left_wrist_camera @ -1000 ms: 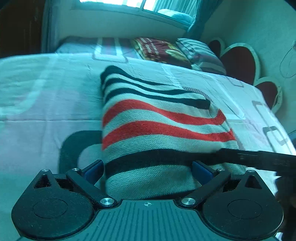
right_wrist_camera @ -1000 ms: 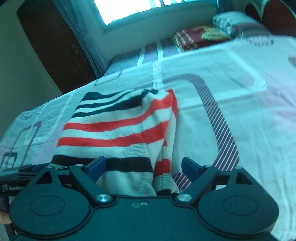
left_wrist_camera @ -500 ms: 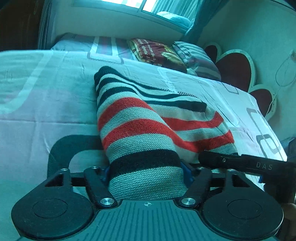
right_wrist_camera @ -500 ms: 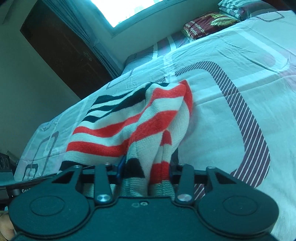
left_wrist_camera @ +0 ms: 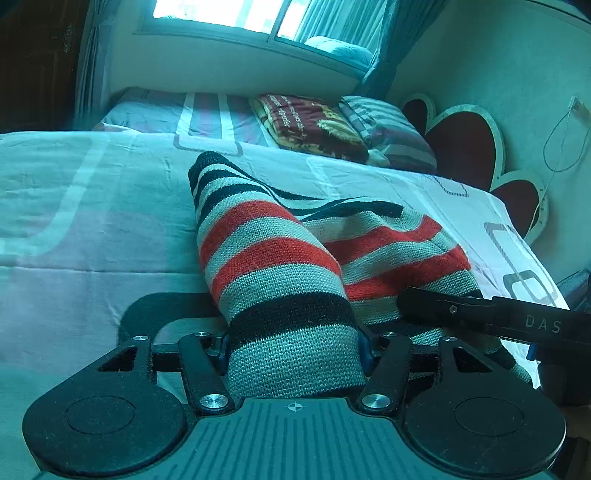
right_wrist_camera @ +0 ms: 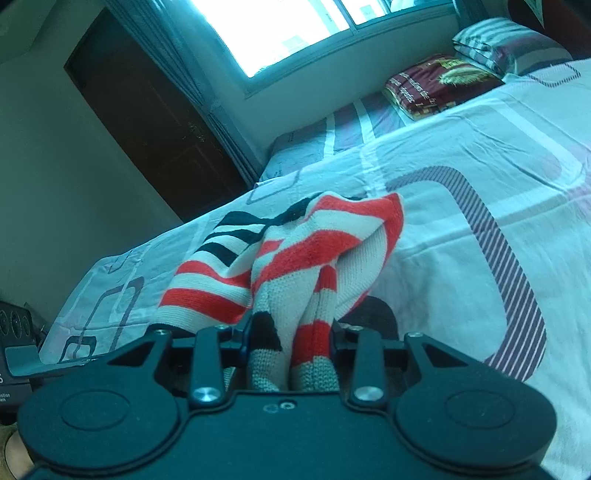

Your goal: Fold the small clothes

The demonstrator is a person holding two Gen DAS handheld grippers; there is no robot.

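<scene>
A knitted striped sweater (left_wrist_camera: 280, 266), grey with red and black bands, lies on the bed. My left gripper (left_wrist_camera: 293, 354) is shut on its near left edge, which bunches into a raised roll. My right gripper (right_wrist_camera: 290, 343) is shut on the sweater's (right_wrist_camera: 295, 258) near right edge and lifts it in gathered folds. The right gripper also shows in the left wrist view (left_wrist_camera: 491, 317) as a black bar over the sweater's right side. The far end of the sweater rests flat on the sheet.
The bed sheet (left_wrist_camera: 92, 221) is pale with rounded-square prints. A folded dark red blanket (left_wrist_camera: 314, 125) and a striped pillow (left_wrist_camera: 388, 133) lie at the head, by heart-shaped headboard panels (left_wrist_camera: 465, 147). A dark door (right_wrist_camera: 155, 122) and a window (right_wrist_camera: 280, 29) stand beyond.
Both grippers went from open around the sweater's near edge to shut on it. The near edge has since risen off the bed and bunched up.
</scene>
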